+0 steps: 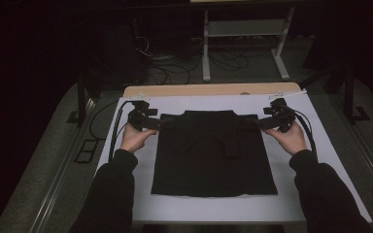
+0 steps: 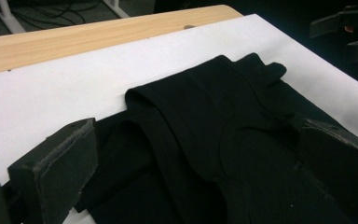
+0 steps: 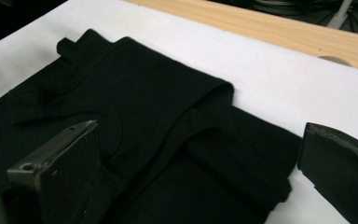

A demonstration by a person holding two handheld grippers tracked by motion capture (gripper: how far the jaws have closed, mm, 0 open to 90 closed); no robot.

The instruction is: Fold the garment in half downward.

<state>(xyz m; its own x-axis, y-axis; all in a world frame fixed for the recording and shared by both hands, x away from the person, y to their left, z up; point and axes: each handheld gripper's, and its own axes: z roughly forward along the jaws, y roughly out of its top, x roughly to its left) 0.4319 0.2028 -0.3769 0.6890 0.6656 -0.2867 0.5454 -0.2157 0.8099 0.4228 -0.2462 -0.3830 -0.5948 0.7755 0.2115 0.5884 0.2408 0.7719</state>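
Black garment (image 1: pixel 213 155) is laid flat on the white sheet (image 1: pixel 281 204) covering the counter (image 1: pixel 199 90). Left claw (image 1: pixel 161 124) and right claw (image 1: pixel 261 123) are held spread at its top corners, fabric between jaws, nothing pinched.

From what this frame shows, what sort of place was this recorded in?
Probably a lab or recording workspace, not a home: a wooden table covered by a white sheet, a black garment laid flat for handling, loose cables on the floor and a metal stand behind it.
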